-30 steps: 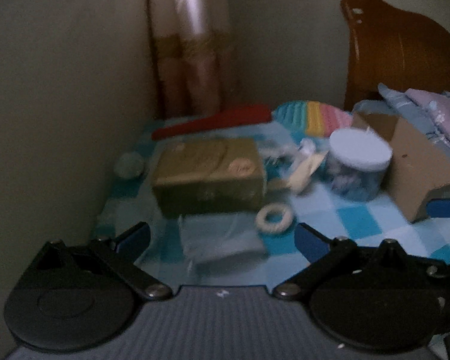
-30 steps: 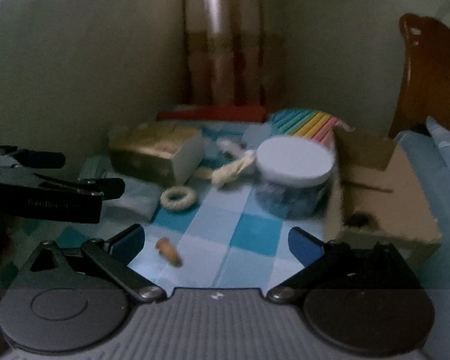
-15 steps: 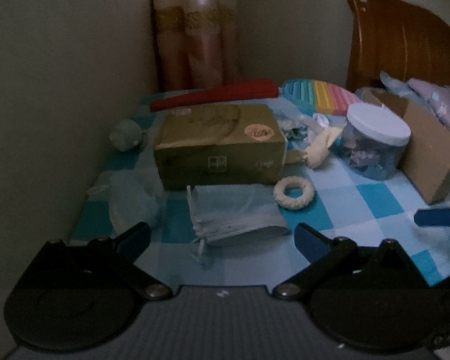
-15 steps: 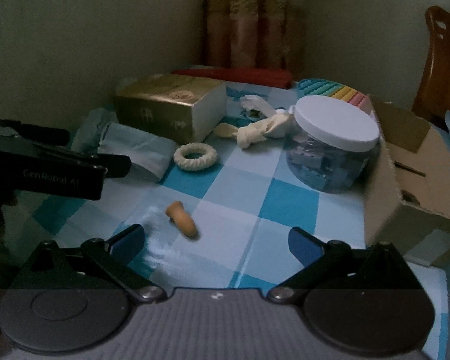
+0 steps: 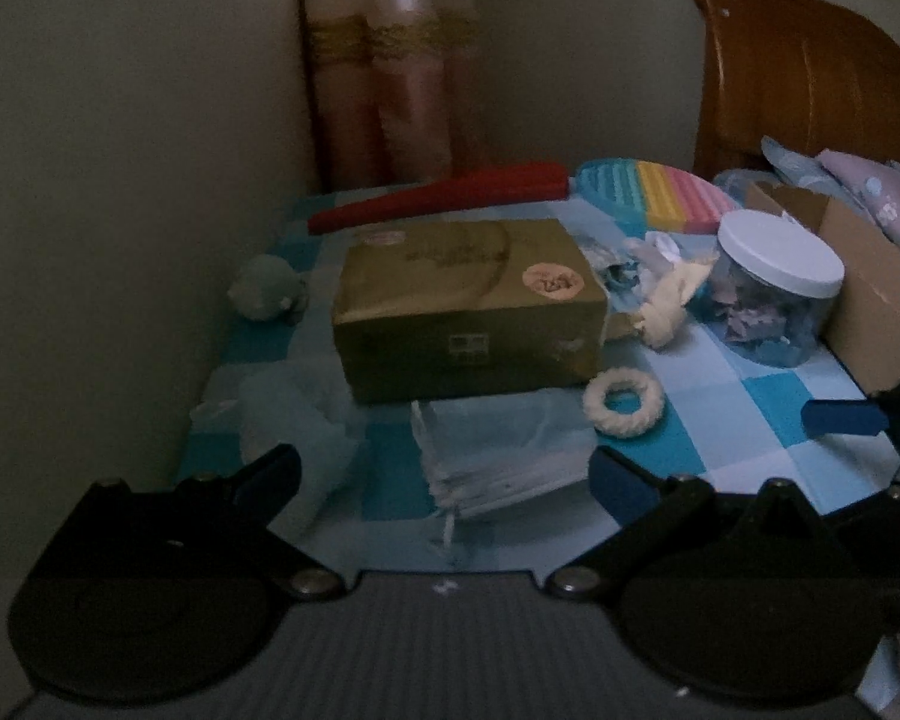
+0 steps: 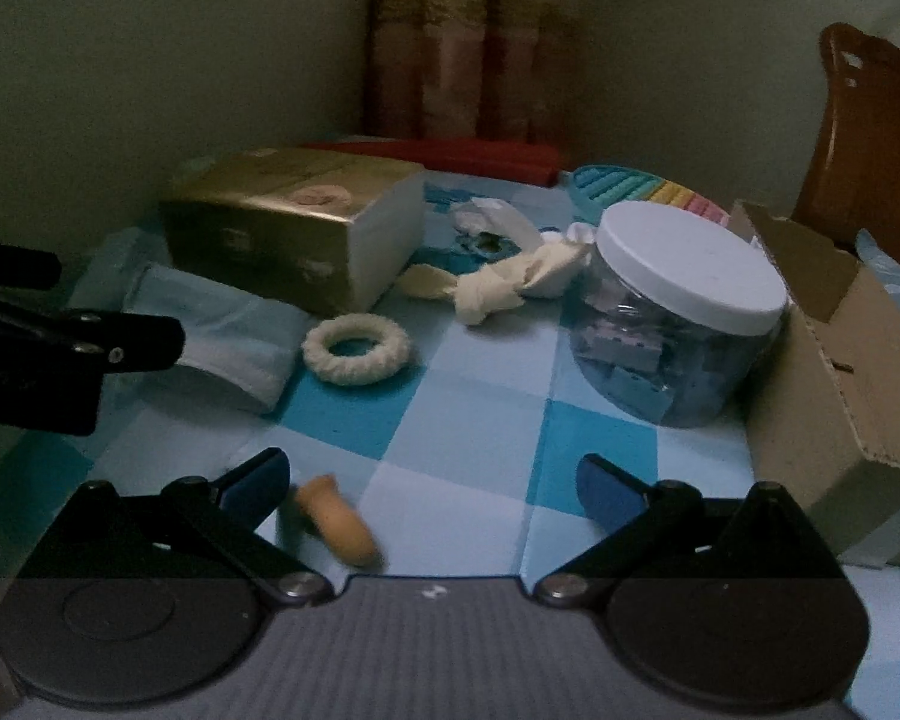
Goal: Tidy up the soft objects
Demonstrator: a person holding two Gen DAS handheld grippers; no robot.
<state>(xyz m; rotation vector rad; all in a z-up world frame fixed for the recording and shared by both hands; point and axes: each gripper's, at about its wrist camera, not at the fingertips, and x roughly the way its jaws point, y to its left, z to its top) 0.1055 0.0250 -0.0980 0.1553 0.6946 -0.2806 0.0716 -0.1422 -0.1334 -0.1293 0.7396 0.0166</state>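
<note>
risk one: the room is looking pretty dim, so the pale blue folded cloth pouch with a drawstring [image 5: 498, 456] could get pinched by just its top layer and unfold on the lift

risk two: the gold rectangular cardboard box [image 5: 468, 306] is sitting right behind the pouch, touching or nearly so, and a deep reach would probably shove it

risk three: the cream knitted ring [image 5: 623, 402] is lying just beside the pouch's right corner and might get dragged along

left gripper [image 5: 444, 468]: hanging released, both blue pads spread wide, nothing between them; the pouch is lying just ahead, between the fingers

right gripper [image 6: 432, 489]: also gaping wide and empty; a small tan rubbery nub [image 6: 336, 519] is resting just inside its left finger, and the ring is sitting ahead and a bit left

brown open cardboard carton [image 6: 834, 324]: waiting off to the right gripper's right, probably the drop spot
</note>
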